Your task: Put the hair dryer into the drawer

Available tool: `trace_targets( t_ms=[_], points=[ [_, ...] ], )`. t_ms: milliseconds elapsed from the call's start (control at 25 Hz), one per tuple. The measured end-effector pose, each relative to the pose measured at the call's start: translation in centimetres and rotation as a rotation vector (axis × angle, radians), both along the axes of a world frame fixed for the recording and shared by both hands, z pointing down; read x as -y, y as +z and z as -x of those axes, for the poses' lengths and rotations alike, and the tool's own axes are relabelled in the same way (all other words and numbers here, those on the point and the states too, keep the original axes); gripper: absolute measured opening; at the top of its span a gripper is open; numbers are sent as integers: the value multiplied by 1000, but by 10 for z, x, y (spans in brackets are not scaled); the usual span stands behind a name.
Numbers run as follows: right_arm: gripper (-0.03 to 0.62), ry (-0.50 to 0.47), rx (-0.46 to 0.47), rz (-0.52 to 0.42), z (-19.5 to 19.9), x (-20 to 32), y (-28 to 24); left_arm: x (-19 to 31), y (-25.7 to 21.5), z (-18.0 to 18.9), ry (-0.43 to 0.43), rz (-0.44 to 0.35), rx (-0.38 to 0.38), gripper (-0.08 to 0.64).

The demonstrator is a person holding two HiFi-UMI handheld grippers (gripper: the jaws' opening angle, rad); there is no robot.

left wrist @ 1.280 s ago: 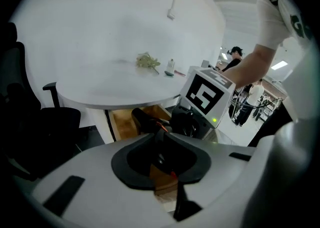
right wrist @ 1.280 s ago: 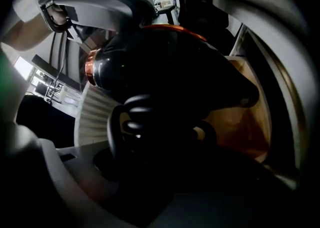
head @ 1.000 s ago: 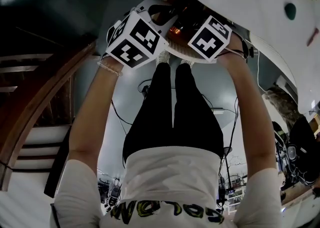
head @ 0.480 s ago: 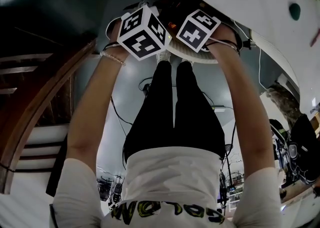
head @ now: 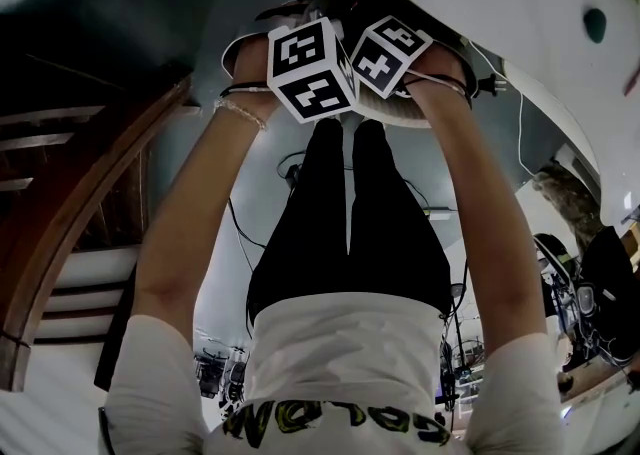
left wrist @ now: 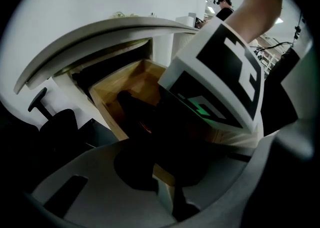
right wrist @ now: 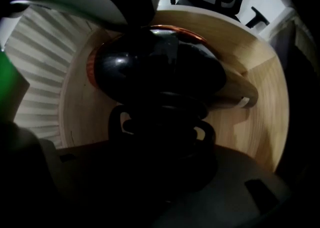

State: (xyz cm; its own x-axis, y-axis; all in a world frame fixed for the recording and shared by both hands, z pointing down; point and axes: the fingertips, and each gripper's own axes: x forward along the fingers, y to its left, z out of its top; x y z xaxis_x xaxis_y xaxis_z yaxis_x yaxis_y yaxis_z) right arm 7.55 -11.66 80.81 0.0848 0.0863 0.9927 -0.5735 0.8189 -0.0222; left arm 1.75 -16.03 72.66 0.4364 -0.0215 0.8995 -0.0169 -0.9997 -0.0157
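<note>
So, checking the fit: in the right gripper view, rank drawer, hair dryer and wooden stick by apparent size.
1. drawer, its wood spans most of the frame.
2. hair dryer, nearer the camera, so inflated.
3. wooden stick, partly hidden behind the dryer.

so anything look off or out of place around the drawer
Nothing stands out. The black hair dryer, with its cord coiled in neat loops, is over the open wooden drawer. A wooden stick lies inside the drawer. Nothing looks spilled, broken or askew.
</note>
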Motion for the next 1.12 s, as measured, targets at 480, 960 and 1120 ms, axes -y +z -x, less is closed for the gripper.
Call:
trace_targets(
  t_ms=[480, 960, 1120],
  points=[
    [233, 13, -55, 29, -5, -3, 7, 0, 16, 0, 40, -15, 82, 17],
    [295, 36, 39, -85, 4, 6, -38, 14, -38, 14, -89, -89, 37, 17],
    [286, 48, 98, -162, -1, 3, -70, 15, -79, 20, -222, -106, -32, 17]
  ],
)
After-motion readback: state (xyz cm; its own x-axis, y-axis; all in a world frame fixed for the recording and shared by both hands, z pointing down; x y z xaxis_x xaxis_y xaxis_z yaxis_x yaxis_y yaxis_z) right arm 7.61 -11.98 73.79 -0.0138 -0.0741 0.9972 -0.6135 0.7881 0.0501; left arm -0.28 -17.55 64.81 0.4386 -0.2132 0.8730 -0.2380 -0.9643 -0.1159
